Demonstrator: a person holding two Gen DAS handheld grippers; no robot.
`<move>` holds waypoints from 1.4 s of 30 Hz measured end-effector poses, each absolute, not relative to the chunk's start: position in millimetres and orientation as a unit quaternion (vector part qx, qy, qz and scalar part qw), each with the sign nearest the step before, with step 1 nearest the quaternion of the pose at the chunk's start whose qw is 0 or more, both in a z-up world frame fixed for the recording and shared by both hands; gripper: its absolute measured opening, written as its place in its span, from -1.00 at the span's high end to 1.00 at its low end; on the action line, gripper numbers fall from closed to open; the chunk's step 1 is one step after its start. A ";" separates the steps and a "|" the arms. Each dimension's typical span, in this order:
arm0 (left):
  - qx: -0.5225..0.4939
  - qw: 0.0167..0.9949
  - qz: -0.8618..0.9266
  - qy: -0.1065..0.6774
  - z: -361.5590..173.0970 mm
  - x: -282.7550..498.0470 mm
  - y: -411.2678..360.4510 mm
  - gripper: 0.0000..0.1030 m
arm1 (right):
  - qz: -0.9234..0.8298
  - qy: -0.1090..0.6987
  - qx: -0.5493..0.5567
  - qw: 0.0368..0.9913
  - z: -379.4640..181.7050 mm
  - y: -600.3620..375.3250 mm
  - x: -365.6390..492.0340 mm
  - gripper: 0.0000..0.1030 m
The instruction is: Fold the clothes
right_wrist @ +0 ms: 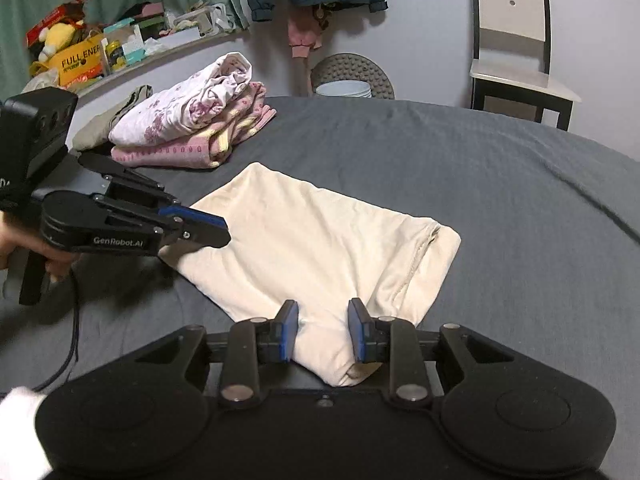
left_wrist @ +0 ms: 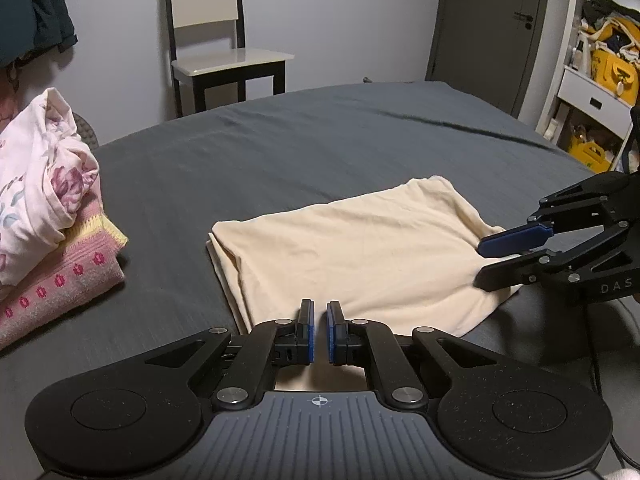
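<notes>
I am reading my left wrist view from the left edge of the frame inward. At the far left a stack of folded pink and floral garments [left_wrist: 48, 216] is sitting on the dark grey bedspread [left_wrist: 320, 140]. In the lower centre my left gripper [left_wrist: 319, 330] is showing its jaws nearly closed, a thin slit between the blue pads, nothing caught in it. The cream-coloured folded cotton garment [left_wrist: 352, 248] is lying just ahead of those jaws, its near hem running under the tips. At the right edge my right gripper [left_wrist: 486, 264] is sitting at the cloth's right corner, and in that view the jaws look close together on the cloth's edge.

In the right wrist view, the left gripper is entering at centre left over the cloth's left corner, held by a hand [right_wrist: 16, 248]. The garment is stretching from upper left to lower right across the middle of the frame; I judge that diagonal to be its long axis. At bottom centre the right jaws are standing moderately open, and a cloth corner is bulging up between the pads, touching the left one; whether they are pinching it I cannot tell.

The right gripper is nearer to a grip; the left needs to open before biting its corner.
</notes>
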State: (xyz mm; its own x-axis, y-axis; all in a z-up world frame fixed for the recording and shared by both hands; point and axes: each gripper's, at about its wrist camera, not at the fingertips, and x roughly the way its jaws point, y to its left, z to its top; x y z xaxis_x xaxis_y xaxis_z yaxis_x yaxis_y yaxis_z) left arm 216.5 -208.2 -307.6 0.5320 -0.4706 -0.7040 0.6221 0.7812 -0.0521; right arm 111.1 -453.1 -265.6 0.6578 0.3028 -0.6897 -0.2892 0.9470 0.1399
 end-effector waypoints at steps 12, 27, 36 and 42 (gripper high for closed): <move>-0.136 0.862 -0.296 0.387 -285.9 216.2 -129.6 -0.66 | 0.123 0.405 0.259 0.868 -258.4 -515.2 80.5 0.03; -0.419 0.754 -0.200 0.464 -344.7 188.2 -98.9 -0.66 | 0.161 0.393 0.119 0.897 -257.0 -431.3 73.5 -0.02; -0.432 0.765 -0.200 0.434 -340.8 176.1 -80.2 -0.66 | 0.227 0.269 -0.304 0.885 -251.4 -286.7 85.7 0.06; -0.469 0.751 -0.203 0.418 -346.8 172.0 -48.5 -0.66 | 0.210 0.268 -0.441 0.830 -281.7 -241.5 95.8 0.13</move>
State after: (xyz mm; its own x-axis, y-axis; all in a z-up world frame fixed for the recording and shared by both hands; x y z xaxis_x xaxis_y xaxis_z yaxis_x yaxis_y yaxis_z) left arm 172.0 -48.5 -346.8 0.5678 -0.6974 -0.4373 -0.0879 0.4768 -0.8746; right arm 95.8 -241.5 -281.7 0.7680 0.1125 -0.6305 -0.5856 0.5218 -0.6203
